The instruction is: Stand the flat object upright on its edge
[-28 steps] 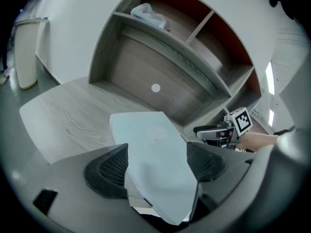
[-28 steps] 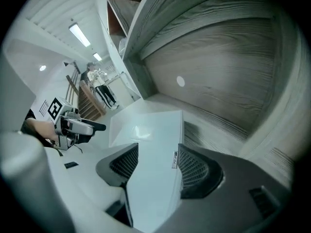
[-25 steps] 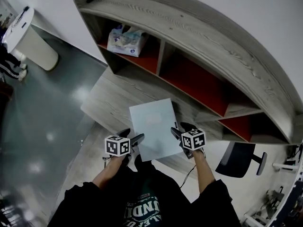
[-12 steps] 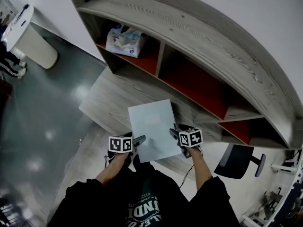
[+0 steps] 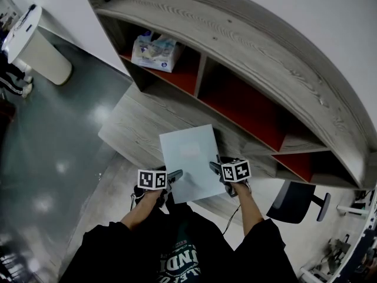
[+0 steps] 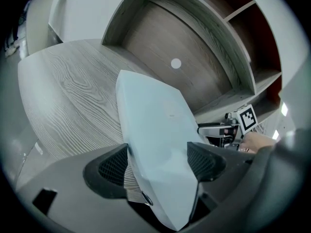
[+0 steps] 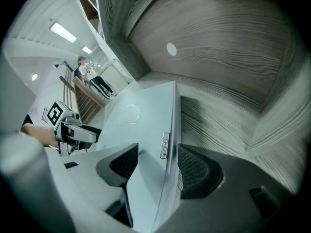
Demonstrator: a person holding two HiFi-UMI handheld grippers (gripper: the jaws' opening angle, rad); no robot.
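Looking down through the head view, I see the flat object, pale blue, over the wooden desk in front of the shelf unit, with its broad face turned up toward me. I judge the job barely begun: both near corners are taken, but tipping it onto an edge and letting go are left to do. My forearms reach forward side by side, elbows tucked in. The left gripper is at the near left corner and the right gripper at the near right edge.

From the left gripper view, the jaws pinch the flat object's corner, one pad on each face. It slopes away toward the desk; whether its far edge touches the wood I cannot tell.

From the right gripper view, the jaws are clamped across the flat object's side edge, just by a small label. The left gripper sits across the sheet.
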